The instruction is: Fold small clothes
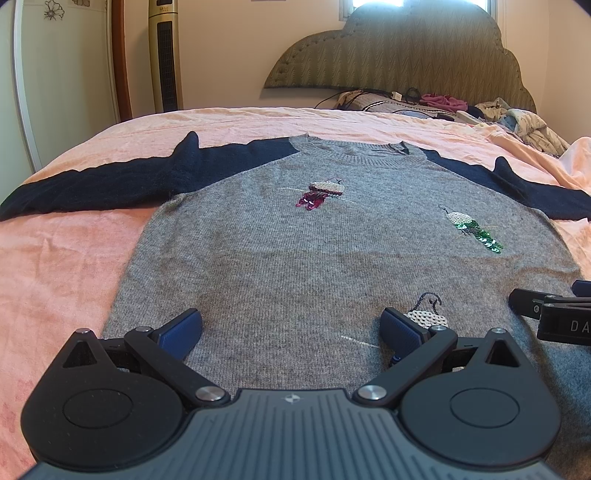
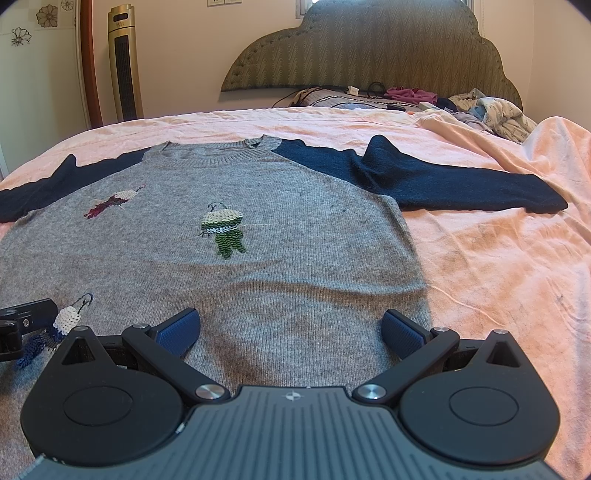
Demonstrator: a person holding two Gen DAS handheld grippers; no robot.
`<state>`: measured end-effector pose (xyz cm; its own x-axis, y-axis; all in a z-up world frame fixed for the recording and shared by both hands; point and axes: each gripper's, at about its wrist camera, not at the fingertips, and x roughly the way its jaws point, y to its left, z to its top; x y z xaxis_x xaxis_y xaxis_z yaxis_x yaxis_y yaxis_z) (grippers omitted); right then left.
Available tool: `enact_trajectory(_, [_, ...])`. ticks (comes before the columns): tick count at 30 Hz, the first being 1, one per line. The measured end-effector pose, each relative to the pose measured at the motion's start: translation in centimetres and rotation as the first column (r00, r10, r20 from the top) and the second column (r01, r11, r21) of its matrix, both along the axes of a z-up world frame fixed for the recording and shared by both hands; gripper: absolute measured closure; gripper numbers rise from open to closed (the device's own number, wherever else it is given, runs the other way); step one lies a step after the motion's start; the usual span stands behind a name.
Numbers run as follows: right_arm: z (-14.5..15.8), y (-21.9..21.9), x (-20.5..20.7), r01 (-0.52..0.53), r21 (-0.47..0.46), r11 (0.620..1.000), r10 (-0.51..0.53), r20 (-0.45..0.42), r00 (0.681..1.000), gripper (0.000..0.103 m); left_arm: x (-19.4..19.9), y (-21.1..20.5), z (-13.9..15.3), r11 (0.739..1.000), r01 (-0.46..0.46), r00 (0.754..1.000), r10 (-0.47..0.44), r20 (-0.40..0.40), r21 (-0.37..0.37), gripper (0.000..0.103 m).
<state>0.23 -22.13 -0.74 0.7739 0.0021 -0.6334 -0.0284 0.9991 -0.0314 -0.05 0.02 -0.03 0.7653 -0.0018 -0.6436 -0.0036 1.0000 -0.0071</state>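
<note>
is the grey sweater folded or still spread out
Spread out: the grey sweater lies flat on the pink bedsheet, both navy sleeves stretched sideways, no fold visible.

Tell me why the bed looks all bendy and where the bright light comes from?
Left wrist view: the fisheye lens curves the bed, corners go dark, and the window above the headboard glares white. Right wrist view: same bending; a soft shadow band crosses the sweater ahead of the right gripper; everything looks sharp.

My two wrist views sit low and close over the sweater's (image 1: pixel 295 240) hem, both facing 12 o'clock toward the headboard (image 2: pixel 369 48); left view covers its left half, right its right, sharing the chest.
</note>
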Motion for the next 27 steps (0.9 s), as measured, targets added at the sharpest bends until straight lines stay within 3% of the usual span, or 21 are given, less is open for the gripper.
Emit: enact_trajectory(27, [0.02,-0.02,0.17,0.0,-0.001,1.0,0.0,-0.006,1.0,0.0,-0.02,-0.53,0.1,1.0,-0.008,1.0,0.008,-0.001,0.024,0.0])
